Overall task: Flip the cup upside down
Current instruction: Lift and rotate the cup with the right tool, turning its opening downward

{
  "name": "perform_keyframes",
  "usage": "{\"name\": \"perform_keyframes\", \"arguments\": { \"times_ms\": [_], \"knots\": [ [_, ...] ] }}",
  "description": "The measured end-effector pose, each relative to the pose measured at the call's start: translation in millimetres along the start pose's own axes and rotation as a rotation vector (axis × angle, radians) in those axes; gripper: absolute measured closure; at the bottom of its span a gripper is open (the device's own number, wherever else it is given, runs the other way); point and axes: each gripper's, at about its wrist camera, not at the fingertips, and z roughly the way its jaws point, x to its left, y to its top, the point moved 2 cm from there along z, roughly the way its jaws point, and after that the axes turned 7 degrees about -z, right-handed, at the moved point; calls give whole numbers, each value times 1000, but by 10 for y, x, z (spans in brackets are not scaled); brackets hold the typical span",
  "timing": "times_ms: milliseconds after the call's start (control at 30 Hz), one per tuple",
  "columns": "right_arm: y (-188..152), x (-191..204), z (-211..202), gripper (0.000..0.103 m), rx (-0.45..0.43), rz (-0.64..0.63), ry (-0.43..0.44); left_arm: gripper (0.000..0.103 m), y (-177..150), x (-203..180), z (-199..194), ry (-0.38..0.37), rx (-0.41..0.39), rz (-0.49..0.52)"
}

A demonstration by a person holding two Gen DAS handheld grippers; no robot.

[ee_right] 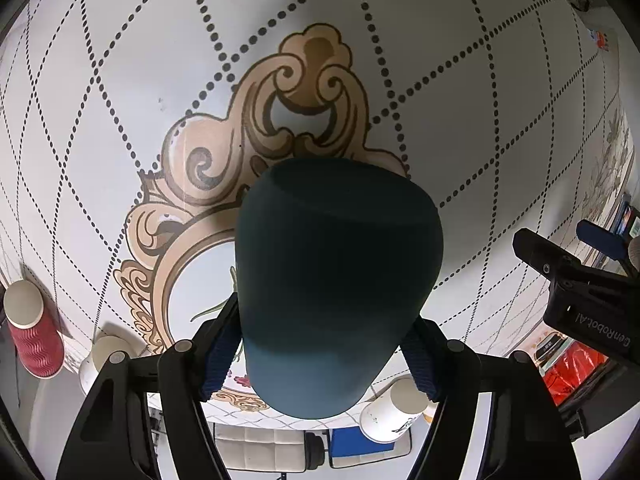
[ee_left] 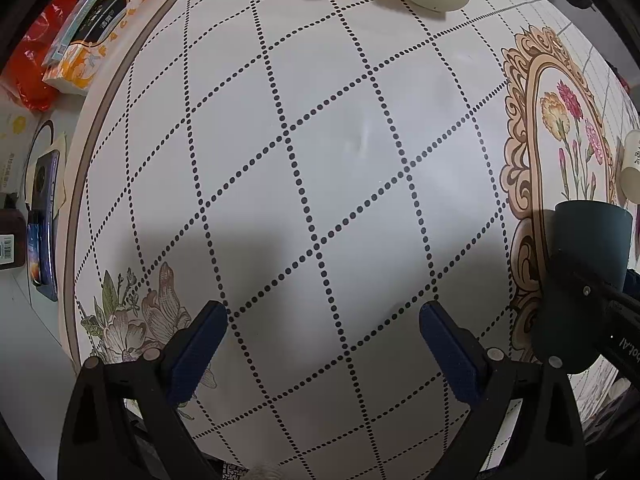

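Cup [ee_right: 338, 280], dark teal, fills centre of right wrist frame, pinched between right gripper [ee_right: 324, 354] fingers at its lower sides, above ornate frame print on tablecloth [ee_right: 460, 92]. Same cup at right edge of left wrist frame. Left gripper [ee_left: 324, 344] spread wide, nothing between blue pads [ee_left: 198, 354], low centre of frame over dotted grid. Red ribbed cup [ee_right: 34, 334] at left edge. White paper cups: lower left [ee_right: 100, 360], lower right [ee_right: 394, 414]. Orange tissue box [ee_left: 94, 26] upper left.
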Motion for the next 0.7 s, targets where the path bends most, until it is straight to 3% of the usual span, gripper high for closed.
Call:
{"name": "perform_keyframes", "arguments": {
  "times_ms": [367, 533, 700],
  "knots": [
    [-51, -235, -10, 29, 24, 142, 5, 4, -15, 11, -97, 16, -25, 2],
    [-147, -356, -81, 30, 18, 298, 74, 4, -3, 42, -161, 29, -40, 7],
    [-284, -504, -144, 30, -2, 535, 163, 4, -48, 83, -245, 38, -52, 18]
  ]
}}
